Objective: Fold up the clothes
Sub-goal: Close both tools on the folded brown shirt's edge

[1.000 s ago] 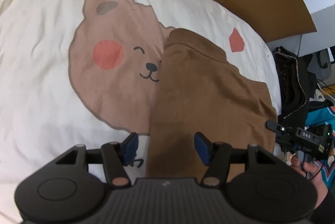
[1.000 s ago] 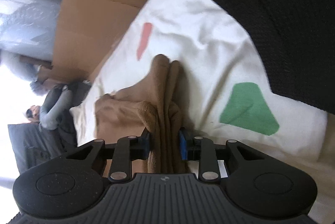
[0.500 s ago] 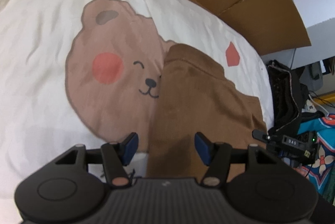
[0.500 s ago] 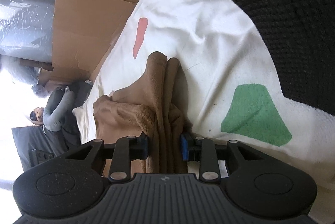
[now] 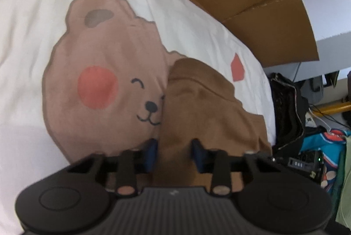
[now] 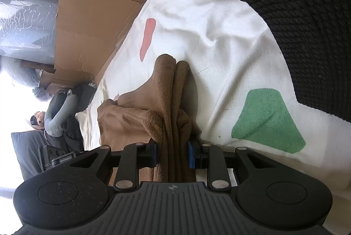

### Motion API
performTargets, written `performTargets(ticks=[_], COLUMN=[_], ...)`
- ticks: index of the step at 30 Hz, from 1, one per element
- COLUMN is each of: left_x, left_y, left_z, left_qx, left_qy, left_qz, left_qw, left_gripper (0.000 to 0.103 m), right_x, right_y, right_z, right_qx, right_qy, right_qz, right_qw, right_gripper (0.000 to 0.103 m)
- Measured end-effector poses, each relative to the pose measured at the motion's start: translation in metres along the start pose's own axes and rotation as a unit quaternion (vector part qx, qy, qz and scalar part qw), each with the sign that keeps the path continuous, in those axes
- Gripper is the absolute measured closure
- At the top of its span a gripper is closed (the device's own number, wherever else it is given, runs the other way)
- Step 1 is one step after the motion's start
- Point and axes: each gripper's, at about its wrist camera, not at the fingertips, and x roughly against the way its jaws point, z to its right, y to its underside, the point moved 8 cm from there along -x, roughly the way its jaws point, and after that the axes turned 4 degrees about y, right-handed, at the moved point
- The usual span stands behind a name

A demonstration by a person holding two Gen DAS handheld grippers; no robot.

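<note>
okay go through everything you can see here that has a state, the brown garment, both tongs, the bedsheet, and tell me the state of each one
Brown garment: partly folded, bunched, lying on the sheet, gripped at two spots.
Left tongs: closing, pads around a fold of the garment.
Right tongs: shut on bunched layers of the garment.
Bear-print bedsheet: spread flat, lightly wrinkled.
Cardboard: flaps opened out, beyond the sheet.
</note>
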Motion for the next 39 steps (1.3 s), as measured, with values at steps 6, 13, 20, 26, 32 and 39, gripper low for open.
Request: performTargets(ticks=[6, 13, 20, 26, 32, 39], left_x=[0.008, 0.003, -0.016, -0.013, -0.016, -0.028], left_y=[-0.002, -0.008, -0.015, -0.019, -0.02, -0.016], left_z=[0.007, -0.002, 0.011, 0.024, 0.021, 0.015], left_qx=[0.001, 0.024, 0.013, -0.011, -0.018, -0.013], left_qy=[0.032, 0.052, 0.063, 0.093, 0.077, 0.078], left_qz=[0.007, 0.016, 0.005, 0.013, 0.004, -0.016], left_qw=[0.9995, 0.9982, 0.9979, 0.9955, 0.9969, 0.9967], left_gripper=[0.084, 0.065, 0.062, 0.084, 0.076, 0.059], right_x=[0.001, 0.0, -0.003, 0.002, 0.001, -0.004], right_y=[-0.001, 0.0, -0.002, -0.001, -0.002, 0.0], right_z=[0.0, 0.001, 0.001, -0.006, -0.011, -0.009], right_qx=[0.001, -0.012, -0.005, 0.009, 0.036, 0.048], right_qy=[-0.003, -0.008, -0.005, -0.013, -0.005, 0.012], right_qz=[-0.001, 0.012, 0.01, 0.014, 0.009, 0.007], right_qw=[1.0, 1.0, 1.0, 1.0, 0.999, 0.999], right_gripper=[0.077, 0.074, 0.074, 0.076, 0.073, 0.071])
